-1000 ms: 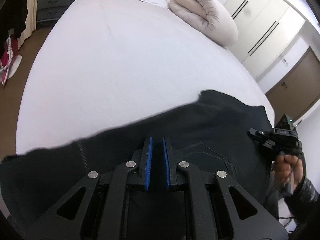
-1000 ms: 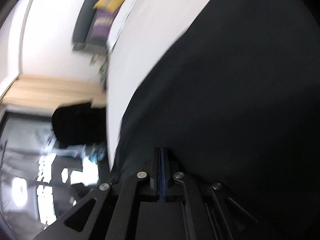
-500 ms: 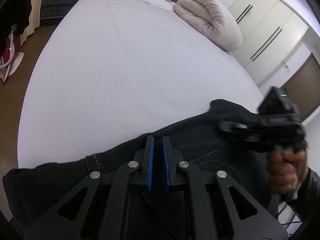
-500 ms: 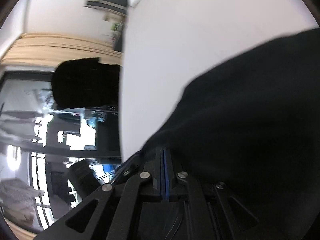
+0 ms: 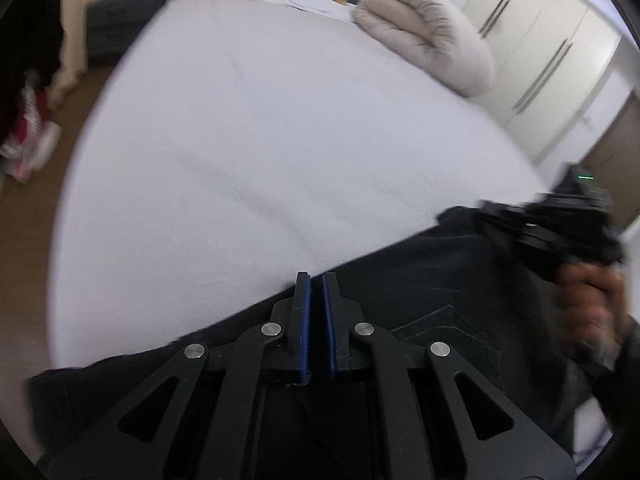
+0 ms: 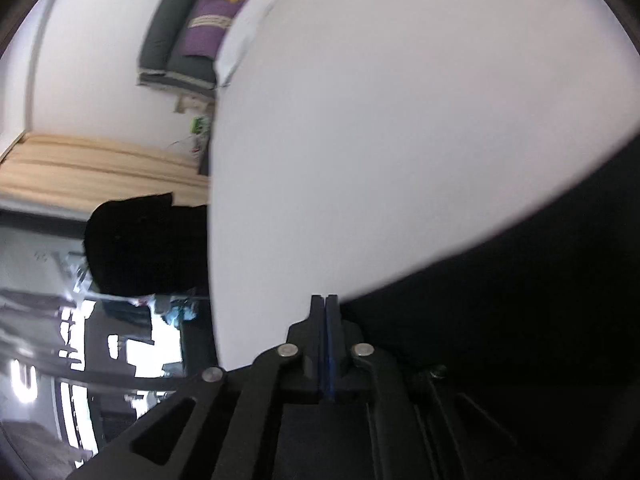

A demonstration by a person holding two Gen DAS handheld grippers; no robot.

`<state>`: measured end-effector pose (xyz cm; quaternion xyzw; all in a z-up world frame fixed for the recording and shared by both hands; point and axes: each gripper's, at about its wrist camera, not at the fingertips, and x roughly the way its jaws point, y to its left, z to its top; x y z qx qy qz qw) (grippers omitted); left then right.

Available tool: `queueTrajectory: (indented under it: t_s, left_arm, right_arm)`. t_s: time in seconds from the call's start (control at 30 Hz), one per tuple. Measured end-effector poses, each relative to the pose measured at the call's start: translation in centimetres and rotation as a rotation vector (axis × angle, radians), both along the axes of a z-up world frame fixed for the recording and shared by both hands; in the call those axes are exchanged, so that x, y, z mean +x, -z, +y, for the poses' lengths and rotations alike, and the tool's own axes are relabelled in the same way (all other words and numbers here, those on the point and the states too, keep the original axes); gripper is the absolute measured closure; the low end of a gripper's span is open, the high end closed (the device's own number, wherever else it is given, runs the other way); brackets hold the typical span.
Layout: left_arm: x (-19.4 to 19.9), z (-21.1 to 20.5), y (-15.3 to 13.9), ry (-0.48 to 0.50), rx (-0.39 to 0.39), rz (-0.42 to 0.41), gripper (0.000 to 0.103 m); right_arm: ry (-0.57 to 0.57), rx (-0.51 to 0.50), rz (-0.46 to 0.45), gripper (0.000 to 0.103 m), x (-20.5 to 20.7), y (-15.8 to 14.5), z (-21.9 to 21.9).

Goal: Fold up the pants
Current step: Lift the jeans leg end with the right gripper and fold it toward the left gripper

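Black pants lying along lower frame on white bed; left gripper and right gripper both pinching fabric; folding apparently only beginning.

I saw the black pants spread across the frame's lower part on the white bed, back pocket stitching showing.

**Bright room, smeared edges**

Daylight floods the white bed, nearly washing it out. The window glares blown-out white. The black pants swallow all detail. Motion blur softens the edges; the fisheye bends everything, corners dark.
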<state>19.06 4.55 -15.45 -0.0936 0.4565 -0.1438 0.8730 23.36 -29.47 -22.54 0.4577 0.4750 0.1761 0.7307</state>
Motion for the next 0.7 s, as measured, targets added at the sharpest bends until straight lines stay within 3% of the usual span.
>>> queueTrajectory:
  t_s: [0.03, 0.13, 0.23, 0.3, 0.33, 0.47, 0.7]
  left_arm:
    - [-0.5, -0.5, -1.0, -0.006, 0.027, -0.024, 0.095]
    - [-1.9, -2.6, -4.0, 0.014, -0.023, -0.091, 0.095]
    - [-2.4, -6.0, -4.0, 0.069, -0.031, -0.062, 0.095]
    - [-2.6, -7.4, -2.5, 0.086, -0.004, -0.027, 0.095]
    - [-2.6, -7.6, -1.3, 0.083, 0.0, 0.016, 0.095]
    - [-2.6, -6.4, -0.1, 0.037, -0.083, 0.057, 0.095]
    - [-3.0, -6.5, -0.3, 0.032, -0.068, 0.061, 0.095]
  right_arm:
    - [-0.077, 0.023, -0.012, 0.099, -1.0, -0.5, 1.3]
    - [-0.211, 0.027, 0.005, 0.099, -3.5, 0.0, 4.9]
    - [-0.184, 0.026, 0.075, 0.103, -3.9, 2.4, 4.6]
    - [-0.094, 0.119, 0.08, 0.103, -4.7, 3.5, 0.9]
    - [-0.052, 0.118, 0.072, 0.103, -4.9, 3.5, -1.1]
    - [0.13, 0.08, 0.037, 0.103, -6.2, 3.1, -10.0]
    - [0.471, -0.023, -0.042, 0.103, -10.6, 0.9, -27.7]
